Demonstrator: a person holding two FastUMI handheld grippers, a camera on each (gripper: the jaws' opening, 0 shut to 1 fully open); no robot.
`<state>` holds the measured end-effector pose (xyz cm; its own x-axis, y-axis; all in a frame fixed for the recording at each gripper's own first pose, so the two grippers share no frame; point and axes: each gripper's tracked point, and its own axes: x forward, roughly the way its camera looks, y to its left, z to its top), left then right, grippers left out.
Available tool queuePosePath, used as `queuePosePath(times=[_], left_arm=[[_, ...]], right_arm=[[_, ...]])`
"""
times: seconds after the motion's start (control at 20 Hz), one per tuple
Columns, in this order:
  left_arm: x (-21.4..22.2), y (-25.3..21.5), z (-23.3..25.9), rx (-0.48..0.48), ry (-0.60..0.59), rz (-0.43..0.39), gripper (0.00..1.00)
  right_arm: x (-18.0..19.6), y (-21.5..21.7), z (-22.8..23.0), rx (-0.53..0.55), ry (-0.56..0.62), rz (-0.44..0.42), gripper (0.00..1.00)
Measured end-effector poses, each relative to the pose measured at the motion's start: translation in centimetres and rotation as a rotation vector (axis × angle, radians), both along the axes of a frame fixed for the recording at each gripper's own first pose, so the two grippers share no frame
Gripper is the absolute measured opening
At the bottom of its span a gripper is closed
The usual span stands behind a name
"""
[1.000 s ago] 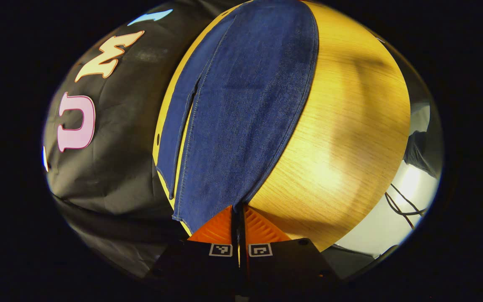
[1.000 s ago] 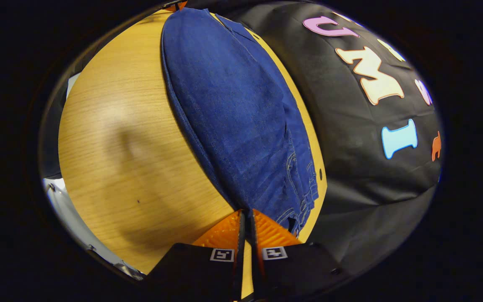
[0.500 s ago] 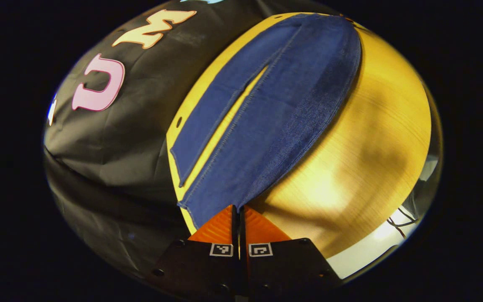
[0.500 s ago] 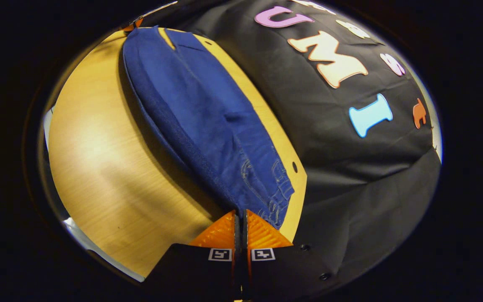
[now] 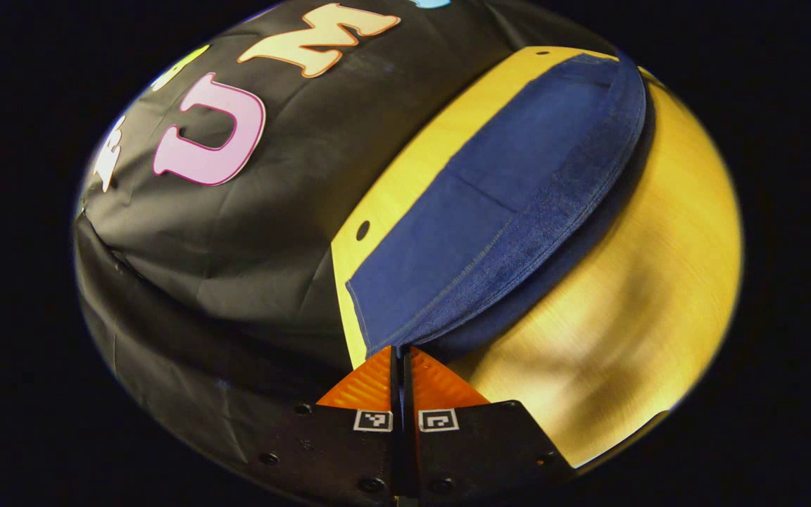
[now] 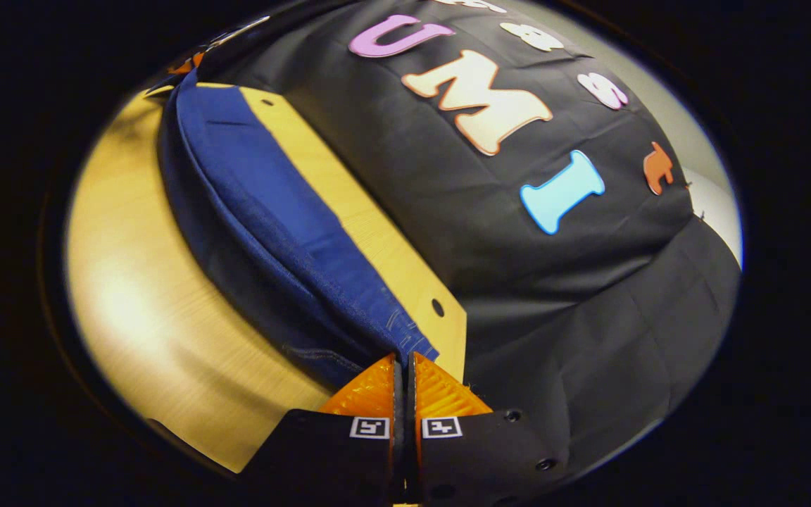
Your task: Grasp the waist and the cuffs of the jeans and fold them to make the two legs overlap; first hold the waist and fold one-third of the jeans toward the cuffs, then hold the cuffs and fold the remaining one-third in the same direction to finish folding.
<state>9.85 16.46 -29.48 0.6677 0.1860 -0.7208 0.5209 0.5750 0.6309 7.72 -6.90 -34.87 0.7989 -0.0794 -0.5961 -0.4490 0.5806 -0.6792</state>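
Note:
Dark blue jeans (image 5: 504, 204) lie lengthwise on a wooden table (image 5: 631, 310). My left gripper (image 5: 401, 350) is shut on the cuff end, holding the near leg lifted over the far leg. In the right gripper view, my right gripper (image 6: 403, 356) is shut on the waist end of the jeans (image 6: 265, 211), with that edge raised off the table (image 6: 131, 310) and carried over toward the booth wall. Stitching shows near the pinched waist. The lower layer is mostly hidden under the raised one.
The black cloth wall (image 5: 258, 211) hangs just past the table's far edge (image 6: 377, 232). Small holes (image 5: 362, 229) (image 6: 437, 307) sit near the table's far corners. Bare wood spreads on the near side of the jeans.
Both grippers have lifted and swung the near leg up and over toward the wall. The gap between the two legs has closed, and the cameras have tilted up toward the cloth.

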Motion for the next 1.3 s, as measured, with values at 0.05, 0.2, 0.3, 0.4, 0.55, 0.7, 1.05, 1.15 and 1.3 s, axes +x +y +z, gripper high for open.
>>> queuePosePath(times=[0.05, 0.2, 0.3, 0.4, 0.55, 0.7, 1.05, 1.15, 1.3], left_arm=[[1.0, -0.3, 0.3, -0.011, -0.015, 0.010, 0.00], [5.0, -1.0, 0.7, -0.030, -0.053, 0.043, 0.00], [6.9, -1.3, 0.5, -0.050, -0.062, 0.074, 0.00], [9.2, -1.5, 0.0, -0.083, -0.075, 0.123, 0.00], [11.8, -2.3, -1.9, -0.118, -0.076, 0.176, 0.00], [14.0, -2.8, -4.3, -0.095, -0.057, 0.207, 0.00], [15.6, -2.6, -8.1, -0.083, -0.029, 0.269, 0.00], [15.5, -3.0, -7.7, -0.120, -0.057, 0.287, 0.00], [15.0, -5.2, -4.4, -0.208, -0.139, 0.296, 1.00]], right_arm=[[1.3, 0.3, 0.1, 0.027, -0.025, -0.033, 0.03], [5.1, 0.8, -0.1, 0.086, -0.088, -0.110, 0.02], [7.5, 1.1, -0.9, 0.125, -0.115, -0.152, 0.02], [9.8, 1.4, -2.3, 0.168, -0.133, -0.183, 0.02], [13.0, 1.9, -5.2, 0.198, -0.123, -0.187, 0.02], [15.4, 1.9, -8.6, 0.194, -0.084, -0.174, 0.02], [16.8, 1.8, -13.9, 0.213, -0.011, -0.211, 0.02], [17.3, 1.0, -12.6, 0.235, -0.032, -0.244, 0.27], [17.5, -0.1, -9.3, 0.365, -0.070, -0.326, 1.00]])
